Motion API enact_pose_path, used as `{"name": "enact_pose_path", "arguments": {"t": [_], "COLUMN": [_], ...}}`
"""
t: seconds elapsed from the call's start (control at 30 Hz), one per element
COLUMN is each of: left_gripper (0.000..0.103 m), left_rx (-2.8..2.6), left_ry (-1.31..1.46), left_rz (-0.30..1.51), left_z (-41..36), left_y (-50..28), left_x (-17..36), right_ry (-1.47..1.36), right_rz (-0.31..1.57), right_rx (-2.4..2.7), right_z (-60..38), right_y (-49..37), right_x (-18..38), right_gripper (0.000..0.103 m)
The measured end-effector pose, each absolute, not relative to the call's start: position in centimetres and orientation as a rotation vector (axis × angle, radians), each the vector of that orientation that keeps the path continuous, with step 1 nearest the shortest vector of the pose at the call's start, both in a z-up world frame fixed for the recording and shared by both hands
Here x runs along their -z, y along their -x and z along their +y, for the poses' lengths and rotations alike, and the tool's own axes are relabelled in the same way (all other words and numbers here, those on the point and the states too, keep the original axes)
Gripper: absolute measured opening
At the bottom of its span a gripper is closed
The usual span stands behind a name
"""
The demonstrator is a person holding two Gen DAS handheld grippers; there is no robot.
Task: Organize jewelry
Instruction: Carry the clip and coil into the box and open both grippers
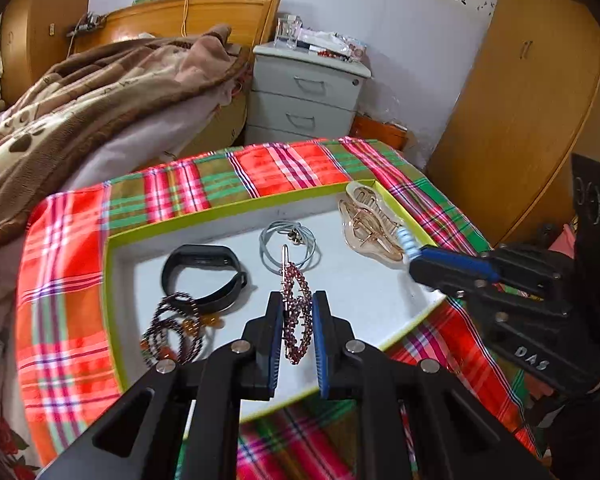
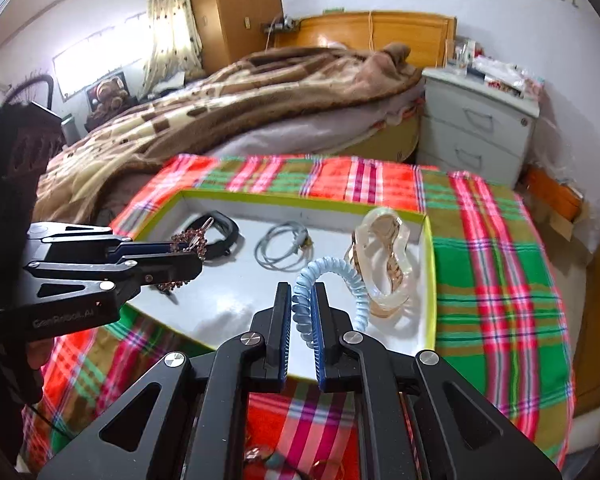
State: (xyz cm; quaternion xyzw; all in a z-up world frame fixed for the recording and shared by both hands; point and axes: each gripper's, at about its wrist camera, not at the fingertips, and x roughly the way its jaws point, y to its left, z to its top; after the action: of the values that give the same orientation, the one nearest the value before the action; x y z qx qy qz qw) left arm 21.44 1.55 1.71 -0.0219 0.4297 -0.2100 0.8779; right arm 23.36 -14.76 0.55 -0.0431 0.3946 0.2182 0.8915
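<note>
A: Quick pass, big stuff first. Plaid cloth [image 2: 496,248] covers the table, with the green-rimmed tray [image 2: 430,280] on it. In the tray I see a clear claw clip [image 2: 384,268] at its right end, a black band [image 1: 204,276], a grey cord loop [image 1: 288,248] and a dark bead string [image 1: 172,328].

B: Tongs?

A: My left gripper [image 1: 298,332] is clamped on the beaded hair clip [image 1: 298,312], above the tray's near half. My right gripper [image 2: 300,312] is clenched on the blue coil hair tie [image 2: 332,284], hanging just beside the claw clip.

B: Risks?

A: My guess: the coil is springy and pinched at one side only, so it could squirm out, or bounce off the tray once let go. Its free end is near the claw clip and may snag it. The hair clip's pin sticks out past the pads; set down carelessly, it could catch the cord loop or beads.

B: Any text?

A: "GenRobot.AI" on the left gripper's body in the right view. "DAS" on the right one in the left view.
</note>
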Motion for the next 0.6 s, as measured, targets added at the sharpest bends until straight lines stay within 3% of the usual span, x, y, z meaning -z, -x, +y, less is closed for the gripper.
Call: {"name": "enact_pose_path", "arguments": {"t": [0.6], "left_gripper": [0.015], "left_rx": [0.425], "left_ry": [0.078], "left_rz": [0.983], "left_z": [1.5], "left_y": [-24.2], "left_x": [1.9], "right_ry": [0.115], "right_rz": [0.931], "right_rx": [-0.467], "right_z": [-13.9], "right_y": [-26.1], "right_x": [3.0], "right_gripper": [0.01]}}
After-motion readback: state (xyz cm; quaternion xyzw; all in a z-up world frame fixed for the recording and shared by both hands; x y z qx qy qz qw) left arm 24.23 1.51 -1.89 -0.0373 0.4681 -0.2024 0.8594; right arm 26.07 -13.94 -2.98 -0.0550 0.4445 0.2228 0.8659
